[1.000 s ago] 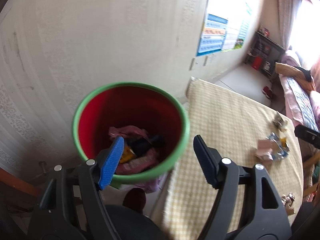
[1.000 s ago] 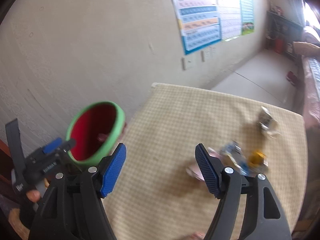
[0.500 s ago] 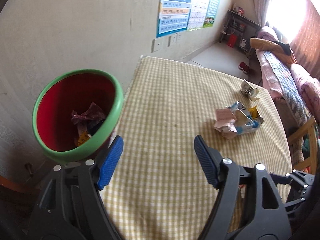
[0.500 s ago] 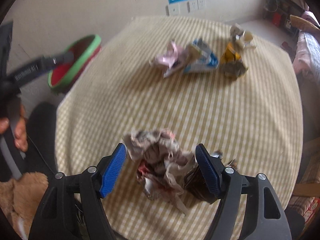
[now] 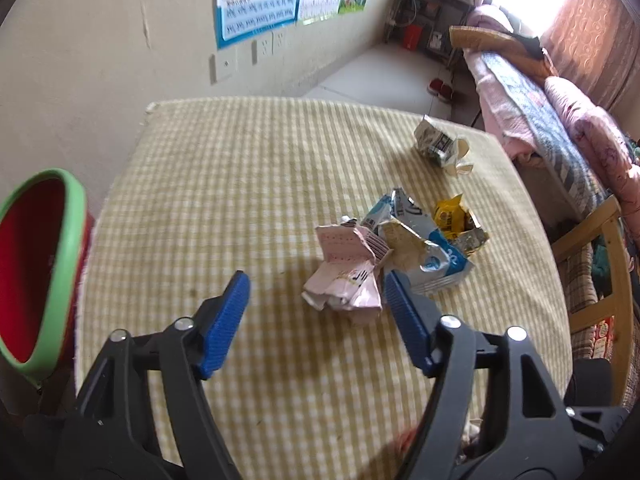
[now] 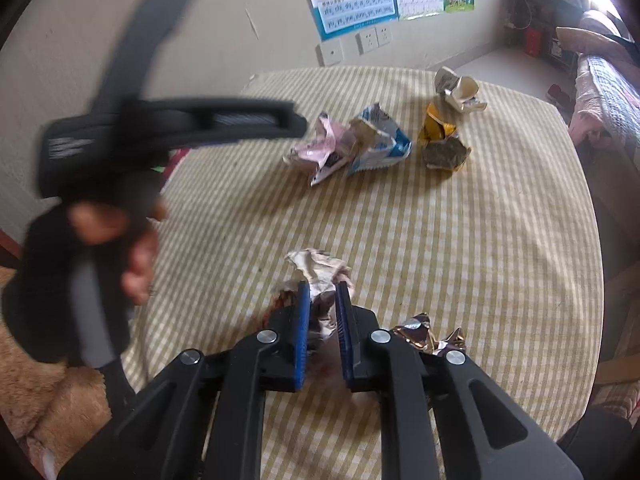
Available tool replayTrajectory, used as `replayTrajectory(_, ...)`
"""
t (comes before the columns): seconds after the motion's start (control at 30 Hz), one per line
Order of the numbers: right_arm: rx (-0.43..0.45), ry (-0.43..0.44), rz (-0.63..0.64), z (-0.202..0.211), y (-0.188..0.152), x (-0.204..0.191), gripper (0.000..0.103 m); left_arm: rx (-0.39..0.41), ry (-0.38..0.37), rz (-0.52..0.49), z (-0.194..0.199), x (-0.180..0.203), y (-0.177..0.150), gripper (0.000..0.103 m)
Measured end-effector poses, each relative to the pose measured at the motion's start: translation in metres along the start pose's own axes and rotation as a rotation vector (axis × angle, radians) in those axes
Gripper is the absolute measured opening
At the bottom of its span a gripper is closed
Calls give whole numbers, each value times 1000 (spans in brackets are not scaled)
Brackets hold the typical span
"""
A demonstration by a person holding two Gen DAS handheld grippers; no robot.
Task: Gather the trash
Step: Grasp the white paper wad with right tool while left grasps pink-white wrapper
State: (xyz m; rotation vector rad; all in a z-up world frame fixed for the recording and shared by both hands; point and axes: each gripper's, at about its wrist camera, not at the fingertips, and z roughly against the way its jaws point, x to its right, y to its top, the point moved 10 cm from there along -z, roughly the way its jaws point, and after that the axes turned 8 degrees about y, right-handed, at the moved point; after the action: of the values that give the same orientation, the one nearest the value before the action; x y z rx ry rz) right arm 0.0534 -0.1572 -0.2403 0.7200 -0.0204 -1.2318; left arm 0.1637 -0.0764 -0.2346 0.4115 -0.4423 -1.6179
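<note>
The right hand-held gripper [image 6: 323,300] is clamped on a crumpled grey-white wrapper [image 6: 320,270] lying near the front edge of the checked bench [image 6: 480,240]. The left hand-held gripper [image 5: 316,300] is closing, nothing gripped, above the bench beside a creased pink wrapper [image 5: 344,272].

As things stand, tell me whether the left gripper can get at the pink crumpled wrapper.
Probably yes. The left gripper hangs just short of the pink crumpled wrapper, its jaws closing with nothing between them yet. Only the blue-and-white packet leans against the wrapper's far side.
</note>
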Motion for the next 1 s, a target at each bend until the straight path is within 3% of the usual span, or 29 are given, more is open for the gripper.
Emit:
replayTrajectory(0.07,15,5,2,5,1,-3,13,-51,3,-15,-19,7,-5,53)
replayTrajectory(0.23,7,28,-17,2,-3,-2,19,-64,-21,-46,-26,18,-8,44)
replayTrajectory(0.37,6,46,-22,2,-4,-3,49,-59,-1,-50,-19,10,-15,44)
replayTrajectory(0.57,-44,18,34,-11,-10,-11,65,-40,48,-5,5,-27,-26,44)
replayTrajectory(0.7,-91,-70,105,-25,-13,-9,64,-28,81,16,19,-47,-40,44)
replayTrajectory(0.77,-107,-97,126,-28,-15,-8,51,-35,84,32,21,-54,-48,44)
replayTrajectory(0.87,-116,-95,137,-28,-18,-10,43,-48,79,51,18,-58,-54,45)
replayTrajectory(1.0,-97,-84,123,-25,-16,-9,36,-60,63,50,13,-53,-57,59)
